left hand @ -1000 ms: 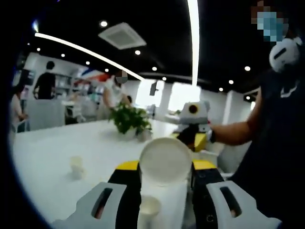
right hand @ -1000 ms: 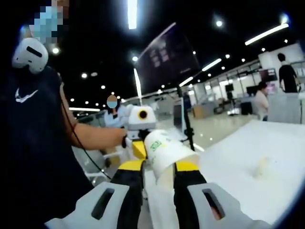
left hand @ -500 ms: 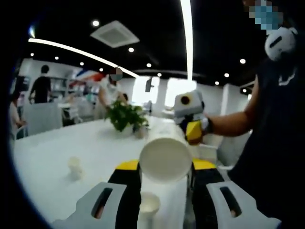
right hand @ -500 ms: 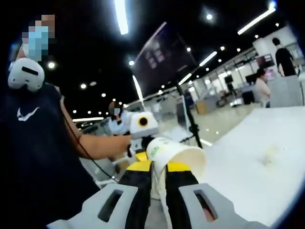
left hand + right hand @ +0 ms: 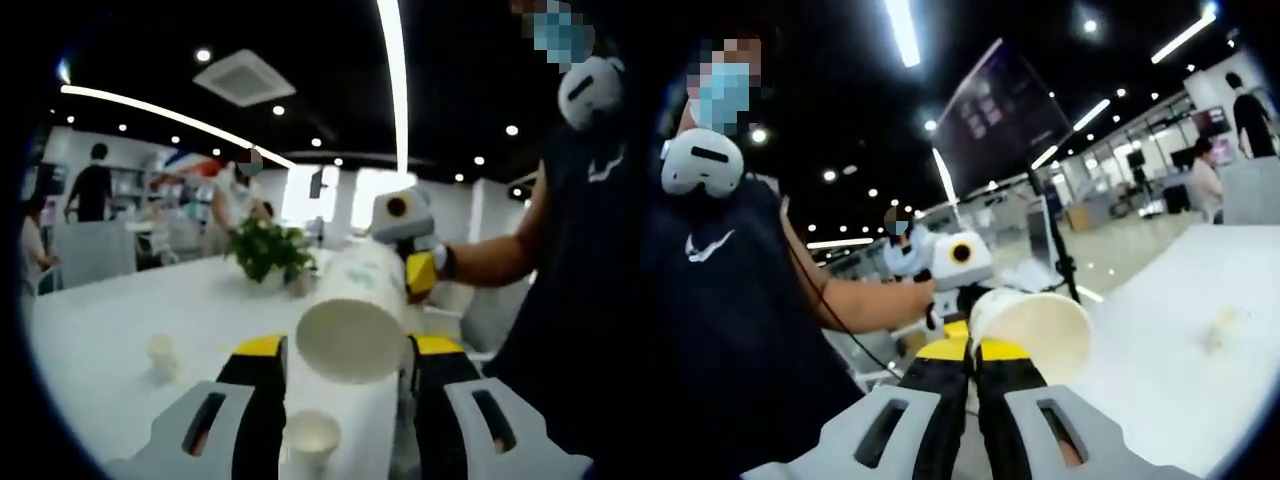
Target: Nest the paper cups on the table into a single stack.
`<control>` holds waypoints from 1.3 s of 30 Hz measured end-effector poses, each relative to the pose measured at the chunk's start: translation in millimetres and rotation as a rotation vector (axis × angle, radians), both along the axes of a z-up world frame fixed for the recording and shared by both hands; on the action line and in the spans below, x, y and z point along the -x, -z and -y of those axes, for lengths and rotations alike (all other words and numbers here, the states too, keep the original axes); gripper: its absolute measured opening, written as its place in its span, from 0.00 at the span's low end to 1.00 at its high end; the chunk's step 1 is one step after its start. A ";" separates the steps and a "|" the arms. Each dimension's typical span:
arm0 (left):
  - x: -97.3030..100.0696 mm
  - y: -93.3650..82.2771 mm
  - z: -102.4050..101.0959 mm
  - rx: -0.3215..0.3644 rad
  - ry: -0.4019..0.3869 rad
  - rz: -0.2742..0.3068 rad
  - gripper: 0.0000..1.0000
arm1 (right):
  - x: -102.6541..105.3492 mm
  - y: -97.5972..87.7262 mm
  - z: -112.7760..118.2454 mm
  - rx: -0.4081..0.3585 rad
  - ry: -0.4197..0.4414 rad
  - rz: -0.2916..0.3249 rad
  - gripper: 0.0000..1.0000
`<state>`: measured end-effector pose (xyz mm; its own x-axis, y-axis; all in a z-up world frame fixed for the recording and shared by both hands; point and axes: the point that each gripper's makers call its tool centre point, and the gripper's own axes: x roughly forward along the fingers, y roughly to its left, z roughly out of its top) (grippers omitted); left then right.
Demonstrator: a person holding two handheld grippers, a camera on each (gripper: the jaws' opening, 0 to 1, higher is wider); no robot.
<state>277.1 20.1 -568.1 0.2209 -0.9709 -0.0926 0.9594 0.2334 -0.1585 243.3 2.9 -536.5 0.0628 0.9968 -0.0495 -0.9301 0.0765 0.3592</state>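
Since a second ago, the cup (image 5: 350, 335) in the left tool (image 5: 345, 385) has tipped so more of its side wall shows above its round base, and the right tool (image 5: 412, 240) has moved in behind that cup instead of standing off to its right. In the right gripper view the held cup (image 5: 1032, 328) has turned from showing its printed side to showing its open mouth.

The left tool is clenched on its cup, jaws pressing each side, the cup's base towards the camera. The right tool (image 5: 975, 375) grips its cup by the rim, jaws nearly together. The person's forearm (image 5: 490, 258) reaches in level from the right, hand wrapped on the right tool's handle; in the right gripper view the other forearm (image 5: 865, 303) holds the left tool (image 5: 960, 265) the same way, just behind the cup.

A third cup (image 5: 311, 438) stands upright on the white desk (image 5: 120, 320) below the left tool, and a small one (image 5: 161, 352) stands further left. A plant (image 5: 268, 250) sits further back.
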 end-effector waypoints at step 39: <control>-42.0 52.6 -97.0 -0.209 -0.427 0.000 0.98 | -42.7 -11.8 5.3 0.959 -0.191 0.392 0.00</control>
<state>319.1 117.1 -620.7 0.5962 -0.7540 -0.2758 0.7708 0.6336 -0.0659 286.1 -2.4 -524.7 0.0908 0.5461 -0.8328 -0.9947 0.0092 -0.1024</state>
